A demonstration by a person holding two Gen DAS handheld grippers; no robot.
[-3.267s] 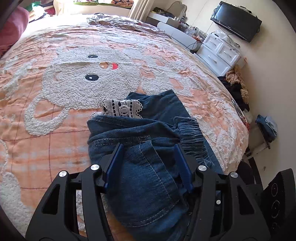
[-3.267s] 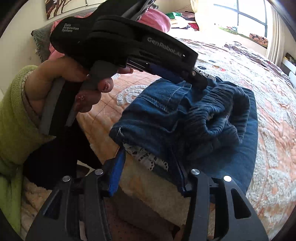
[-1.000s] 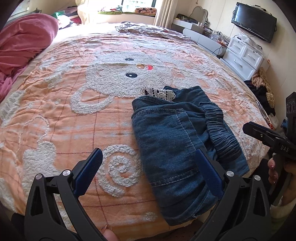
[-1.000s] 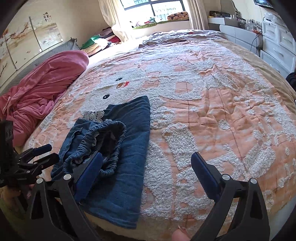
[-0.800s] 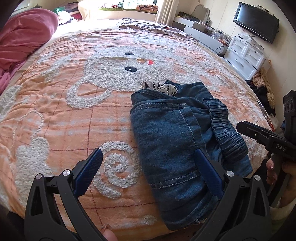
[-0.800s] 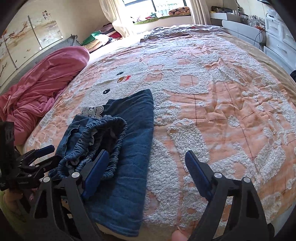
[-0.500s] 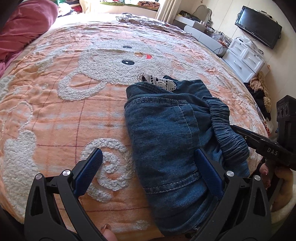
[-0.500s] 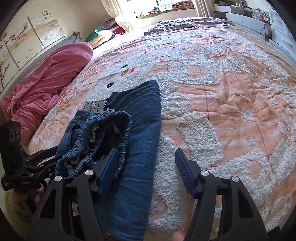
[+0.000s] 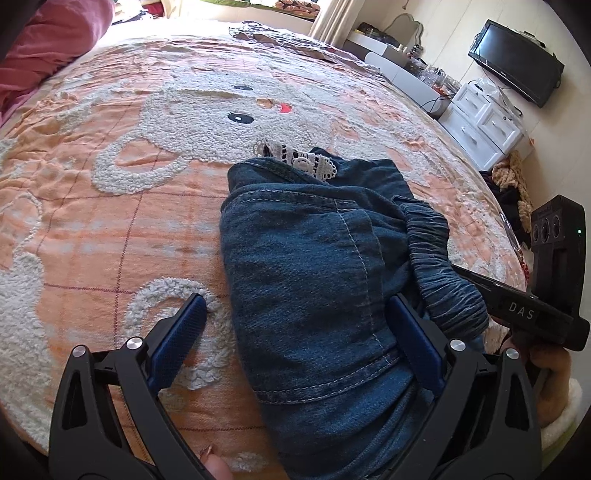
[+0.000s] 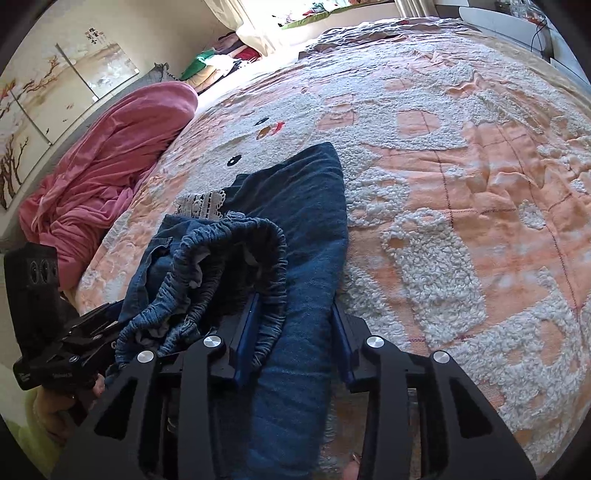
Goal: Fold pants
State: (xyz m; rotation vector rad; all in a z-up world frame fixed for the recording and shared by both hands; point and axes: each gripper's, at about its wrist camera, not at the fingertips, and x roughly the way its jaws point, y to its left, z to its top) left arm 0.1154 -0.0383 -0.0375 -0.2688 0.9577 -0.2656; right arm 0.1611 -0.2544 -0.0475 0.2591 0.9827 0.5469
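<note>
- A bed [image 9: 92, 206] fills both views, under an orange bedspread with a white tufted rabbit face [image 9: 221, 107].
- Pink blanket [image 10: 107, 177] heaped along one side.
- Flat-screen TV [image 9: 517, 66] on the cream wall above a white drawer chest [image 9: 484, 129].
- Painted tree panels [image 10: 44, 107] on the opposite wall.
- Bright daylight through the curtained window [image 10: 266, 22] beyond the bed.

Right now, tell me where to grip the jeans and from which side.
Grip the jeans at the near edge overhanging the bedspread, coming from the bed's foot. The elastic waistband is bunched and loose, while that folded near edge looks flatter and likely pinches cleanly.
</note>
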